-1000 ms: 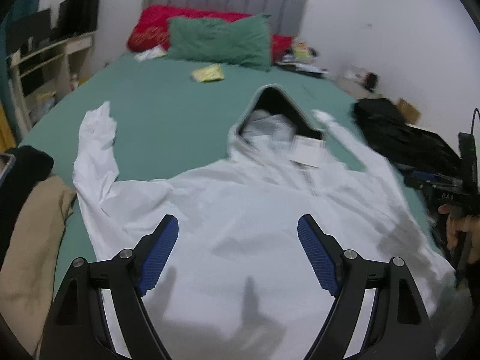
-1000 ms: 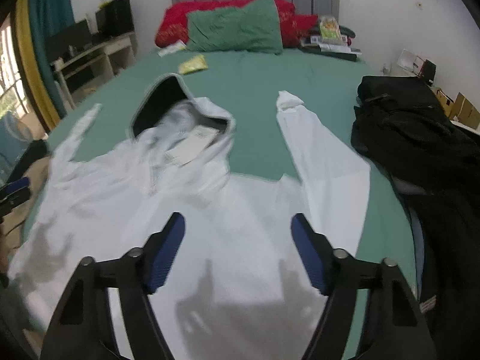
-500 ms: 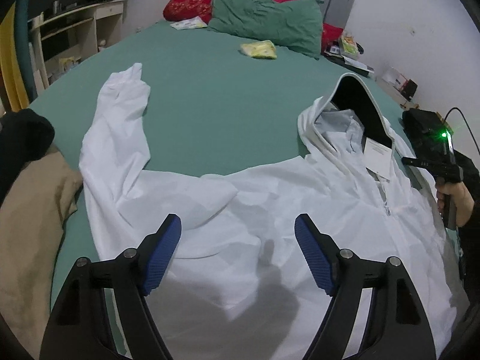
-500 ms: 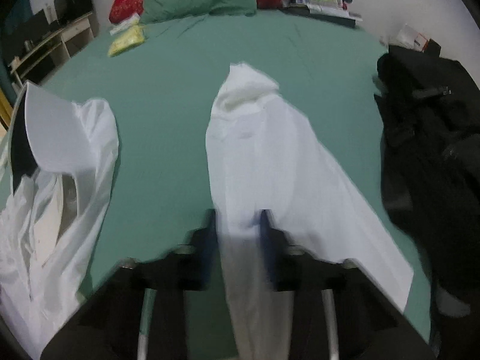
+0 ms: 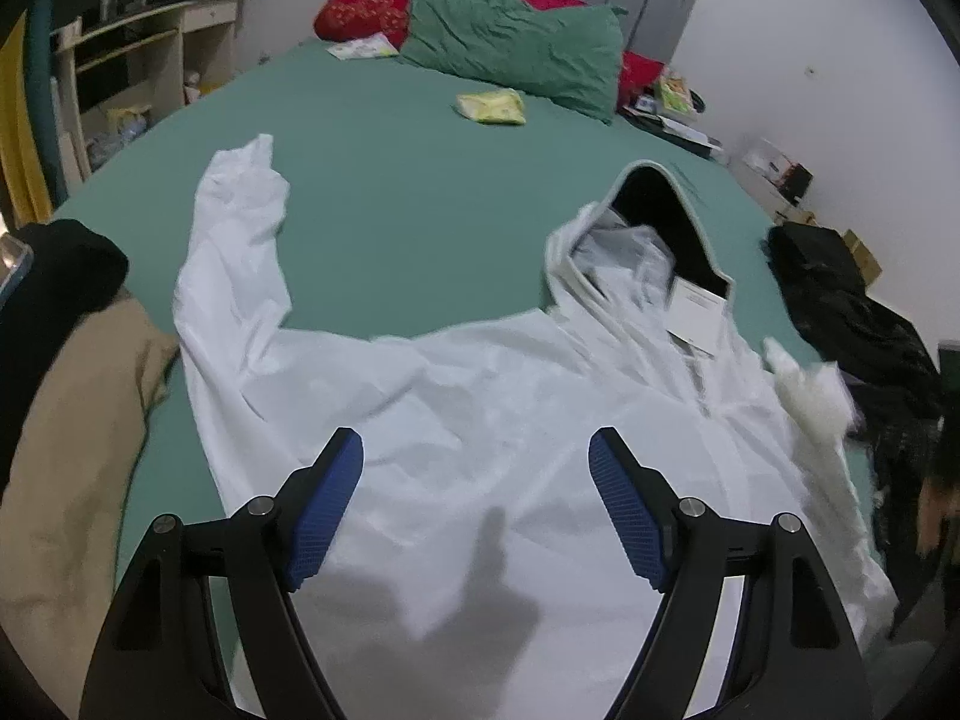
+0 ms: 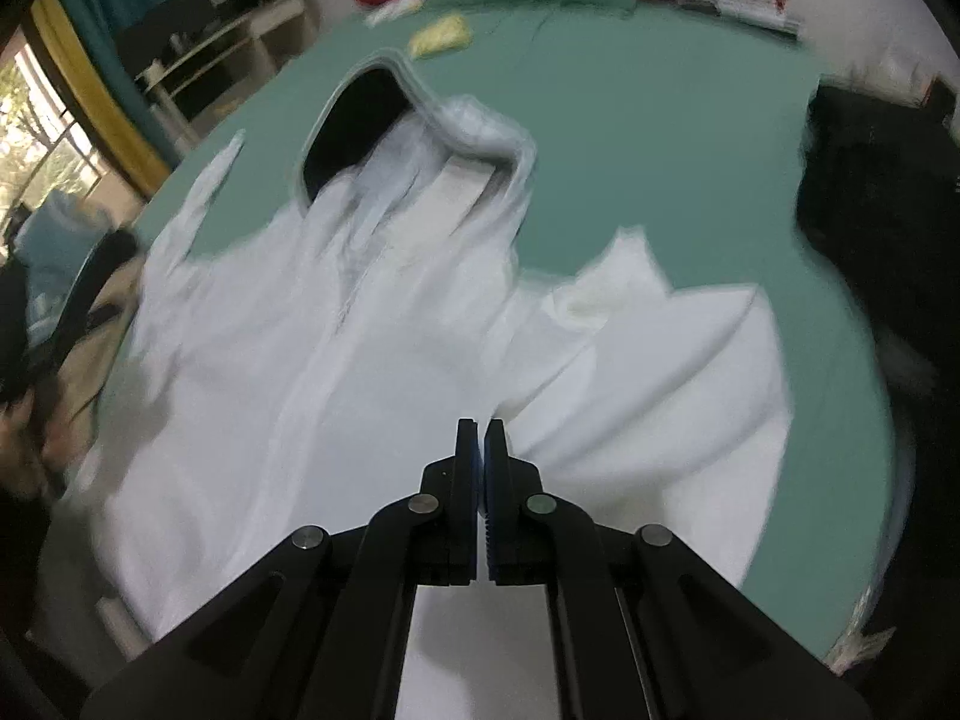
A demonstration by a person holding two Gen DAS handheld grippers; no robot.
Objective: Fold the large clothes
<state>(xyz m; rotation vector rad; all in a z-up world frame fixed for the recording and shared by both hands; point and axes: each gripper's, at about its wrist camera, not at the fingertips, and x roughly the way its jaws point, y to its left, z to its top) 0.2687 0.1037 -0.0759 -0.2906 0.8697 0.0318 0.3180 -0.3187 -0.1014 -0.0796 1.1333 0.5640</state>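
Note:
A white hooded jacket (image 5: pixel 510 408) lies face up on the green bed (image 5: pixel 390 180), hood with dark lining (image 5: pixel 660 222) toward the pillows. Its left sleeve (image 5: pixel 234 252) is stretched out flat. My left gripper (image 5: pixel 477 480) is open and empty, hovering over the jacket's body. My right gripper (image 6: pixel 481 438) is shut on the right sleeve (image 6: pixel 630 348), which is lifted and folded inward over the jacket's body (image 6: pixel 270 408). The right sleeve's cuff also shows raised in the left wrist view (image 5: pixel 810 396).
A tan and black clothes pile (image 5: pixel 66 396) lies at the bed's left edge. A black garment (image 5: pixel 852 312) lies at the right edge, also in the right wrist view (image 6: pixel 882 192). Green pillow (image 5: pixel 516 42), red pillow (image 5: pixel 372 0) and a yellow packet (image 5: pixel 492 107) sit near the headboard.
My right gripper closed on the right sleeve and has pulled it up and inward over the jacket. My left gripper stayed open and shifted slightly over the jacket body.

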